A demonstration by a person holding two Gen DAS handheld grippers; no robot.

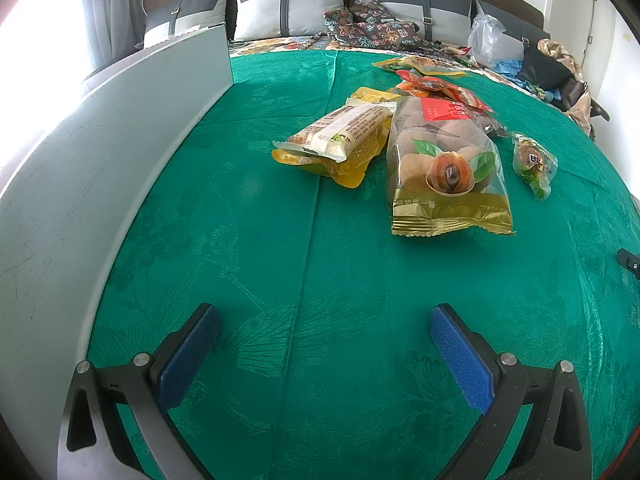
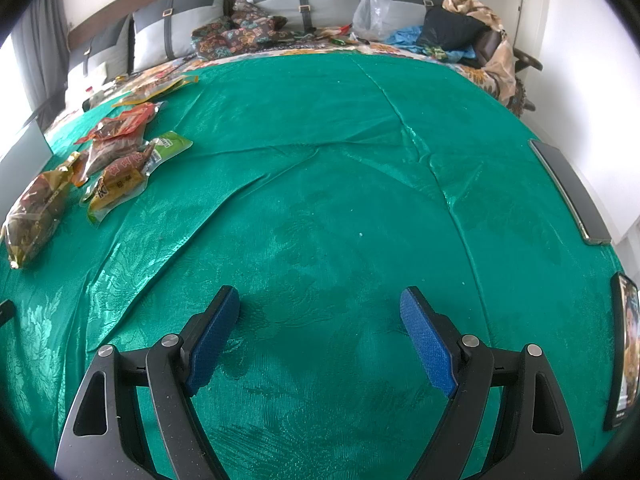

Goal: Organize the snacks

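So the green bedspread (image 1: 280,240) is my work surface, with the white box wall (image 1: 120,140) on my left, probably where the snacks go, and the snack pile (image 1: 420,128) sits loose mid-bed ahead. Both my left gripper (image 1: 324,356) and right gripper (image 2: 320,336) hover spread wide, holding nothing. Print on the big longan-picture bag (image 1: 448,168) is too small to read.

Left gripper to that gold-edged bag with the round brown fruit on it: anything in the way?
Nothing visible. The left gripper is open over bare green cloth, and only cloth lies between it and the fruit bag, the nearest packet of the pile.
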